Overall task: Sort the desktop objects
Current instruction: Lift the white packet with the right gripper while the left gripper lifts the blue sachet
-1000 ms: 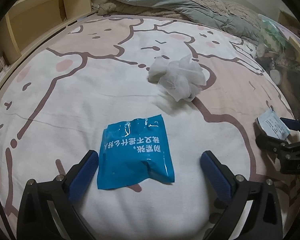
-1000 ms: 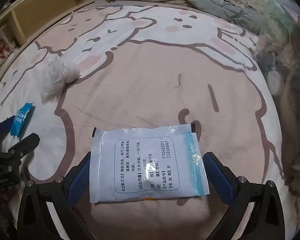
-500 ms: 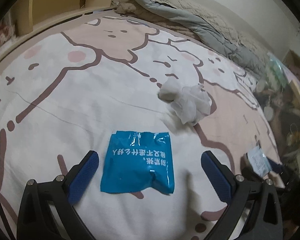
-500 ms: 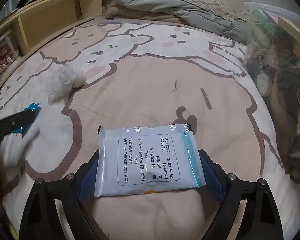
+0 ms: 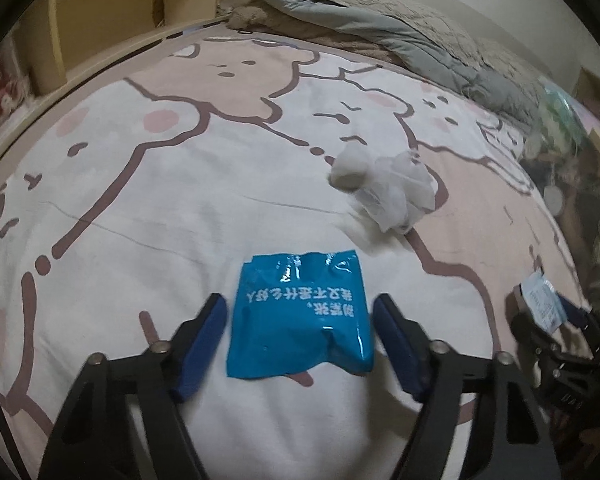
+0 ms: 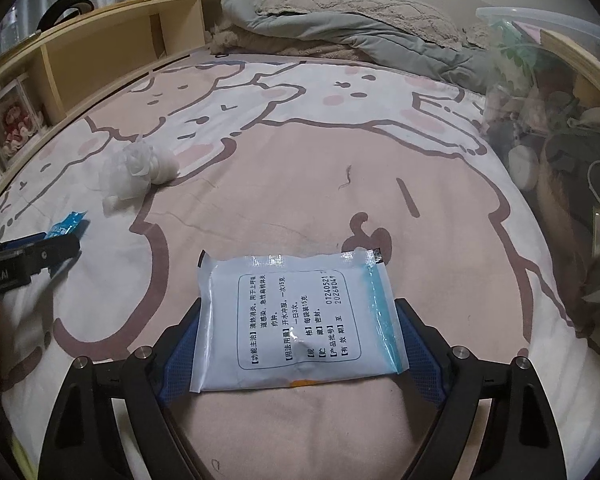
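1. The left gripper (image 5: 300,332) points down at a bedsheet (image 5: 148,216) printed with pink cartoon bears. Its jaws are closing, and the blue packet (image 5: 300,316) lies flat between them; narrow gaps show on both sides, so the pads do not press it.
2. The right gripper (image 6: 298,344) has the white sachet (image 6: 296,320) between its blue pads. The pads sit right at the sachet's two side edges and appear to grip it; the jaws are clamped at the sachet's width.
3. In the left wrist view, a crumpled white tissue (image 5: 384,192) lies at 1 o'clock from the blue packet, apart from it. The right gripper with the sachet shows at 3 o'clock, near the frame edge.
4. In the right wrist view, the tissue lies at 10 o'clock from the sachet, well apart. The left gripper and an edge of the blue packet show at 9 o'clock.
5. A grey quilt (image 6: 340,28) is bunched at 12 o'clock, beyond the sheet. A wooden shelf (image 6: 100,48) runs at 10 o'clock.
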Demonstrator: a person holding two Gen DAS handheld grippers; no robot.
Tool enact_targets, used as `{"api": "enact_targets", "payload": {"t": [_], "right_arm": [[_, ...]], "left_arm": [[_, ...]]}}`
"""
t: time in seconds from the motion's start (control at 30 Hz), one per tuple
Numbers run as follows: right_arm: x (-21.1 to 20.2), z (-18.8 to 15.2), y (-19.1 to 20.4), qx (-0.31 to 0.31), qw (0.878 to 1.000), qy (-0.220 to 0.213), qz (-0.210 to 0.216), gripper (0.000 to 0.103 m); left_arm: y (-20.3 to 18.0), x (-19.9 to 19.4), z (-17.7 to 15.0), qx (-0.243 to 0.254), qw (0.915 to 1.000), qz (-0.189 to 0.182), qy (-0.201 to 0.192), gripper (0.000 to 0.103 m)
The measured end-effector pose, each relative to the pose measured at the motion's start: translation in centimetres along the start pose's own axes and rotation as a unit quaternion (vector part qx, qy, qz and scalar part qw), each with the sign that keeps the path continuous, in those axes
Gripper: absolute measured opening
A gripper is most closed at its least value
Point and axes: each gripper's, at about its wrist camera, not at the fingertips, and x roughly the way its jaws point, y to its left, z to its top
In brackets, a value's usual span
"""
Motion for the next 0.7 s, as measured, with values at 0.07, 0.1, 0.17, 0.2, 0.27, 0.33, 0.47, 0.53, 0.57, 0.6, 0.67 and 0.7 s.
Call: {"api": "enact_targets", "payload": {"t": [0.07,0.1,0.17,0.2,0.27,0.33,0.47,0.53,0.57,0.6,0.67,0.7], "right_arm": [[0.0,0.0,0.0,-0.001,1.000,0.000,0.000,0.088],[0.0,0.0,0.1,-0.001,1.000,-0.001,-0.001,0.088],[0.0,-0.1,0.1,-0.002,1.000,-0.001,-0.002,0.088],[-0.1,-0.1,0.1,-0.002,1.000,-0.002,-0.002,0.088],[-0.1,-0.1,0.1,-0.002,1.000,-0.003,-0.003,0.088],[-0.1,-0.1,0.1,-0.002,1.000,-0.005,-0.003,0.088],[-0.1,-0.1,0.1,-0.002,1.000,-0.007,-0.003,0.088],[-0.2,-0.1,0.1,-0.002,1.000,-0.009,-0.002,0.088],[-0.3,-0.1,0.1,-0.002,1.000,-0.009,-0.001,0.088],[-0.3,-0.1,0.1,-0.002,1.000,-0.009,0.001,0.088],[-0.6,0.0,-0.1,0.003,1.000,-0.010,0.003,0.088],[-0.8,0.0,-0.1,0.007,1.000,-0.011,0.004,0.088]], "left_arm": [[0.3,-0.1,0.1,-0.009,0.9999,-0.007,0.000,0.064],[0.4,-0.1,0.1,-0.010,0.9999,-0.009,0.000,0.064],[0.1,-0.2,0.0,-0.006,0.9999,-0.008,-0.002,0.063],[0.0,-0.2,-0.1,-0.006,0.9999,-0.007,-0.004,0.061],[0.0,-0.3,0.0,-0.010,0.9999,-0.013,-0.006,0.060],[-0.1,-0.3,0.0,-0.010,0.9998,-0.014,-0.006,0.060],[0.0,-0.4,0.0,-0.013,0.9997,-0.019,-0.008,0.059],[-0.1,-0.6,0.1,-0.012,0.9996,-0.023,-0.010,0.059],[-0.1,-0.7,0.1,-0.011,0.9996,-0.024,-0.012,0.059],[-0.3,-0.8,0.1,-0.009,0.9995,-0.025,-0.014,0.059],[-0.5,-1.1,0.0,-0.003,0.9995,-0.026,-0.018,0.059],[-0.6,-1.2,0.0,0.000,0.9995,-0.026,-0.019,0.059]]}}
